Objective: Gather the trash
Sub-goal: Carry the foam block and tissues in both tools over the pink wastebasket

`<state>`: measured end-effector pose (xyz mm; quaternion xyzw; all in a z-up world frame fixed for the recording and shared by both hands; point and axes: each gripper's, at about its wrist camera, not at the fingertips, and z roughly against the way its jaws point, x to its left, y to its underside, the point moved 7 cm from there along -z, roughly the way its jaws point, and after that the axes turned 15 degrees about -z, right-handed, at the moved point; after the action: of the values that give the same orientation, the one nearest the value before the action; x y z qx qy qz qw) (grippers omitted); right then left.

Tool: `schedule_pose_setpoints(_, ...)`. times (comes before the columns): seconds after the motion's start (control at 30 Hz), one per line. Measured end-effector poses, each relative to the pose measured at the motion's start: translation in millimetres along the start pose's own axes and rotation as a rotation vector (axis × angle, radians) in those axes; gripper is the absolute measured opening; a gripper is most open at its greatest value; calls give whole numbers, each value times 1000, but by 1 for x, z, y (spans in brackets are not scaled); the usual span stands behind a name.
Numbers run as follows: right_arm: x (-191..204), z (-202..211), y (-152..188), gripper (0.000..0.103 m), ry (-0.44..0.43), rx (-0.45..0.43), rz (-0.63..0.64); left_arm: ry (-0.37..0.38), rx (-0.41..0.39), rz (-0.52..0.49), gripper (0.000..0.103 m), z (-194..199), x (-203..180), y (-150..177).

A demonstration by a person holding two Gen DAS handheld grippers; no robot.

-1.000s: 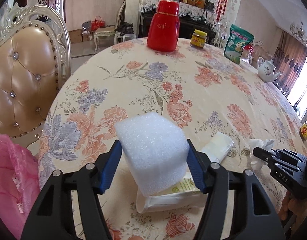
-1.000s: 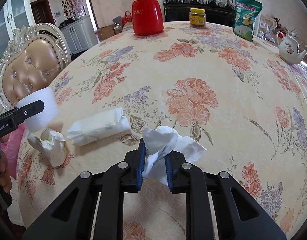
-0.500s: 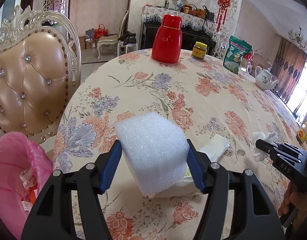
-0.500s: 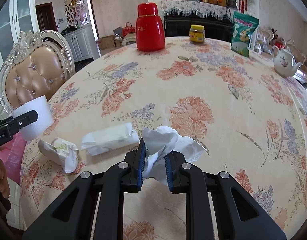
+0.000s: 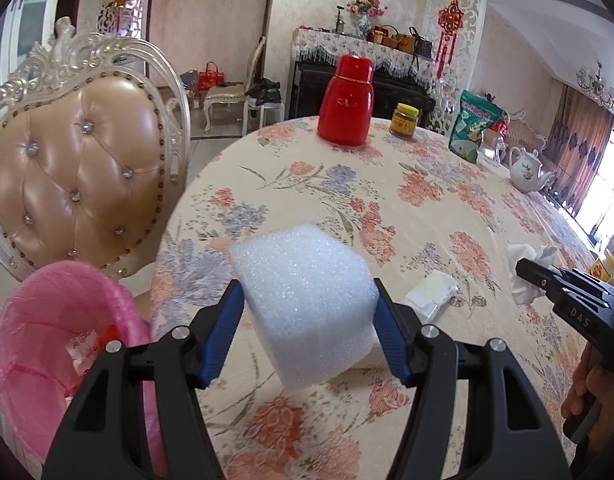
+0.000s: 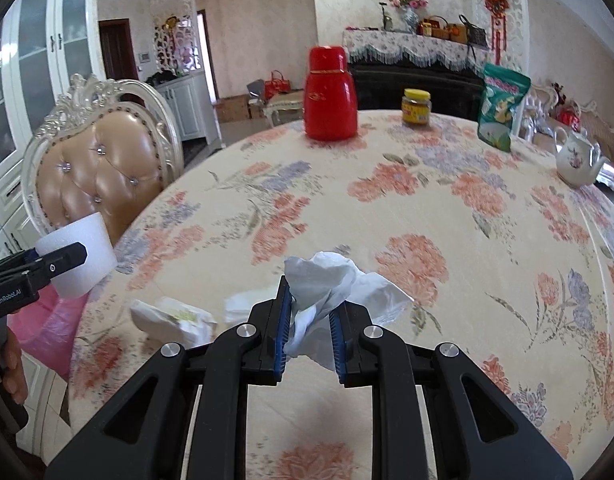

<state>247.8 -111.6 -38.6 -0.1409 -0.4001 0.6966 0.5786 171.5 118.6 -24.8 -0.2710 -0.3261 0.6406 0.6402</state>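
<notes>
My left gripper (image 5: 307,312) is shut on a white foam block (image 5: 307,304) and holds it above the table's left edge; the block also shows in the right wrist view (image 6: 81,256). My right gripper (image 6: 309,320) is shut on a crumpled white tissue (image 6: 331,280), lifted off the floral tablecloth (image 6: 427,220); the tissue also shows in the left wrist view (image 5: 533,268). A white wrapper (image 6: 175,318) and a white packet (image 5: 431,292) lie on the table. A bin lined with a pink bag (image 5: 47,344) stands below left of the foam block.
A tufted chair (image 5: 75,172) stands left of the table, beside the bin. At the far side stand a red thermos (image 5: 349,102), a yellow-lidded jar (image 5: 403,120), a green snack bag (image 5: 473,124) and a white teapot (image 5: 529,170).
Both grippers have risen and pulled back with their loads. The left gripper has moved left, so the pink bin and the chair show more. The right gripper's tissue is now off the table.
</notes>
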Motion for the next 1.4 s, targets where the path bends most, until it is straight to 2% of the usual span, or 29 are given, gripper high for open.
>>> schedule_pose_setpoints(0.33,47,9,4,19,-59,1,41,-54,-26,52,62,34,43,16)
schedule_pose_setpoints(0.8,146,11,20,19,-156,22,139,-135,-48,136,62,81,120,49)
schedule_pose_setpoints(1.4,265,-2,43,19,-296,84,243,-220,-50,210,62,119,198,83)
